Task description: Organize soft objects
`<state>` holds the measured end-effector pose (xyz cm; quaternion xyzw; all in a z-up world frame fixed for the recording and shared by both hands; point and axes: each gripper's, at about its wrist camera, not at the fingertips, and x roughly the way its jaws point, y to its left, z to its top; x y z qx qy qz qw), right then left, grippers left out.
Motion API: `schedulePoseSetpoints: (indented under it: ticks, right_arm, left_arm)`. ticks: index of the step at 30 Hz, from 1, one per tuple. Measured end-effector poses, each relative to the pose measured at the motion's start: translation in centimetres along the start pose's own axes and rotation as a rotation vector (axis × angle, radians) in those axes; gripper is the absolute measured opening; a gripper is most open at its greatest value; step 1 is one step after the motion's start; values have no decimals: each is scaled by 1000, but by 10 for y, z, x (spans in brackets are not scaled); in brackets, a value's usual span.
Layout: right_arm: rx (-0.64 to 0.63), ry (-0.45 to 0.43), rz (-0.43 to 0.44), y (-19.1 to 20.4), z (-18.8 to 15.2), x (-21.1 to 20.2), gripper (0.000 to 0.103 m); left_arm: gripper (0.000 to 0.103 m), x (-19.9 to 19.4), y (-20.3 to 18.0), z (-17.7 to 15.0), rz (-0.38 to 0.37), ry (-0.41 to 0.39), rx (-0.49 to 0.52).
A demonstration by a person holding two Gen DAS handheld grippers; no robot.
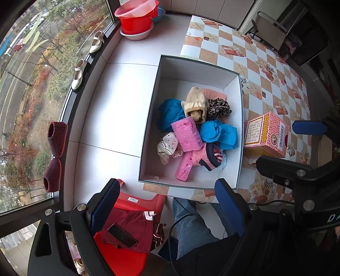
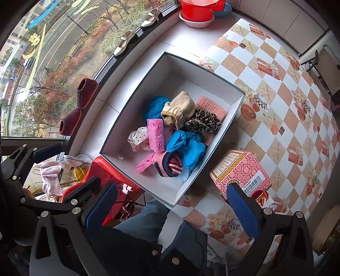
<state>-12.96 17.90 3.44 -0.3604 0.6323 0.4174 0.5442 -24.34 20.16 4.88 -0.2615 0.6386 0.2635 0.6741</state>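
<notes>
A white box (image 1: 157, 85) (image 2: 136, 93) stands on the checkered table and holds the soft objects. Inside lie two pink sponges (image 1: 187, 133) (image 2: 156, 135), blue cloths (image 1: 221, 133) (image 2: 189, 146), a beige sock (image 1: 196, 104) (image 2: 178, 108), a leopard scrunchie (image 1: 218, 108) (image 2: 204, 122), a polka-dot scrunchie (image 1: 166, 146) (image 2: 138, 135) and a striped pink sock (image 1: 212, 157) (image 2: 172, 163). My left gripper (image 1: 167, 203) hangs open above the box's near edge, nothing between its fingers. My right gripper (image 2: 173, 208) is also open and empty, high over the near corner.
A pink patterned carton (image 1: 265, 133) (image 2: 240, 172) stands on the table right of the box. A red stool (image 1: 127, 254) below carries a maroon garment and a phone (image 1: 122, 235). The person's jeans (image 1: 191, 225) are beneath. Shoes, maroon slippers (image 1: 56, 138) and stacked basins (image 1: 138, 19) line the window.
</notes>
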Motion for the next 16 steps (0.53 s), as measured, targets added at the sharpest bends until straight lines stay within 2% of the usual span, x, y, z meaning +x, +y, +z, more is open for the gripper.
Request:
schedulePoseSetpoints:
  ticks: [10,16]
  right_arm:
    - [20,0,2,2,-4,5,103]
    - [44,-6,-6,2,-5,7,103]
  left_arm:
    - [93,6,-4,0,5,12,47]
    - [93,8,2,0,-63,17,28]
